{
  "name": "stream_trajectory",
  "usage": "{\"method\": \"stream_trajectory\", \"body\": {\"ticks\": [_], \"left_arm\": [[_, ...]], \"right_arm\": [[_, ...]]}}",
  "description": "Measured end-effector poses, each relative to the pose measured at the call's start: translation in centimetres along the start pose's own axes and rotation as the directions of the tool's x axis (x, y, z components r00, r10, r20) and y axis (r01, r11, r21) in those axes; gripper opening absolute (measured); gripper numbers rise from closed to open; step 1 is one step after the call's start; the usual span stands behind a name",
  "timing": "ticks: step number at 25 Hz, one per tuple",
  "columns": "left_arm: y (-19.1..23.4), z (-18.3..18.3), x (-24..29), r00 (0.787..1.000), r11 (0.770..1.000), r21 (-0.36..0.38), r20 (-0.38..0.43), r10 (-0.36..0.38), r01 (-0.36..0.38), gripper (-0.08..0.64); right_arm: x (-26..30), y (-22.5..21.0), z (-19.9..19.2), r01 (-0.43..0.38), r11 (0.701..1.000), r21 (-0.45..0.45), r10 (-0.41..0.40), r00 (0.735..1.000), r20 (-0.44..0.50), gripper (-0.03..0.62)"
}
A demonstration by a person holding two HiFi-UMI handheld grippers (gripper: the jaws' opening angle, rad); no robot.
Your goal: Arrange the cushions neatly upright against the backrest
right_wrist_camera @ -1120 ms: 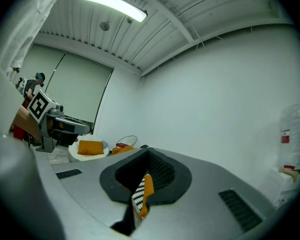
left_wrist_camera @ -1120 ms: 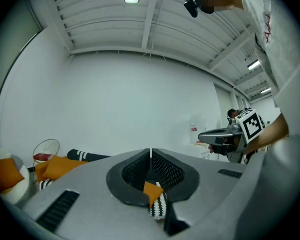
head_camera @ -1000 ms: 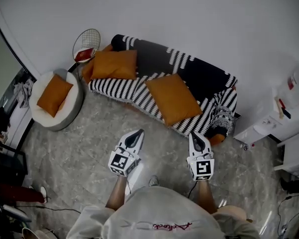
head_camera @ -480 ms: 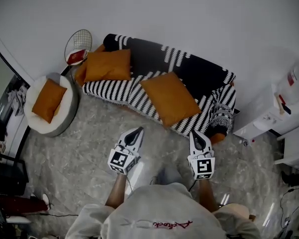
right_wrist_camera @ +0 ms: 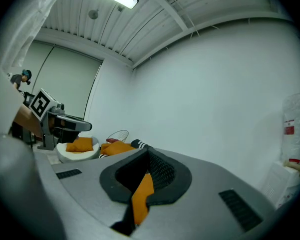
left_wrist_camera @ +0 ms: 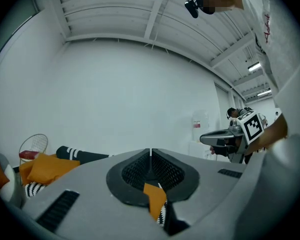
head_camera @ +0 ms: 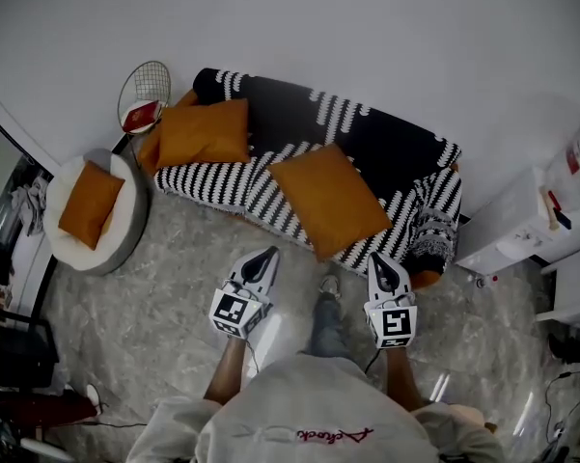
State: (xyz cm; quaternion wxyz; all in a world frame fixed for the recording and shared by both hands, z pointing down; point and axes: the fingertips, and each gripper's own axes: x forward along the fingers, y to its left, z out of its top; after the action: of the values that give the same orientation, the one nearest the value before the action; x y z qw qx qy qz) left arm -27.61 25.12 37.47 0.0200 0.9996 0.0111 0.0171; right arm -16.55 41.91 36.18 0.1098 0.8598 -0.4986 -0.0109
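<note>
- Both grippers are empty, and nothing has been picked up. The left gripper [head_camera: 266, 255] has its jaws pressed together with no gap between the ribbed pads. The right gripper [head_camera: 378, 258] is closed the same way.
- Compared with a second ago, the striped sofa [head_camera: 420, 222] sits closer to the grippers in the head view. The right gripper's tip now overlaps its front edge in that view. A shoe [head_camera: 329, 285] has appeared on the marble floor [head_camera: 164, 287] between the two grippers, so the person looks to be stepping up to the sofa.
- The cushions have not moved on the sofa. The larger orange cushion [head_camera: 328, 199] lies flat on the seat near the middle, one corner reaching towards the front edge and well clear of the backrest [head_camera: 290, 104].
- A second orange cushion [head_camera: 205, 133] is at the sofa's left end. It seems to lean towards the backrest, but how upright it stands cannot be told from above.
- A third orange cushion [head_camera: 90, 204] rests in the round pouf [head_camera: 127, 228] left of the sofa, apart from it.
- This looks like the approach stage, and the arranging itself has not begun.
- The flat cushion is nearest, almost straight ahead of both grippers, so it is probably the first to be handled. The jaws would have to open before they could take an edge and tip it up against the backrest.
</note>
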Motion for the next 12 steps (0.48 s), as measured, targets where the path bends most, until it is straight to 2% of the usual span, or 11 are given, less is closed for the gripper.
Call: {"method": "stream_trajectory", "body": {"ticks": [12], "left_arm": [[6.2, 0.5, 13.1, 1.0, 1.0, -0.019, -0.028, 0.012, -0.013, 0.038]], "right_arm": [[11.7, -8.3, -1.3, -0.024, 0.999, 0.032, 0.025, 0.999, -0.021, 0.028]]}}
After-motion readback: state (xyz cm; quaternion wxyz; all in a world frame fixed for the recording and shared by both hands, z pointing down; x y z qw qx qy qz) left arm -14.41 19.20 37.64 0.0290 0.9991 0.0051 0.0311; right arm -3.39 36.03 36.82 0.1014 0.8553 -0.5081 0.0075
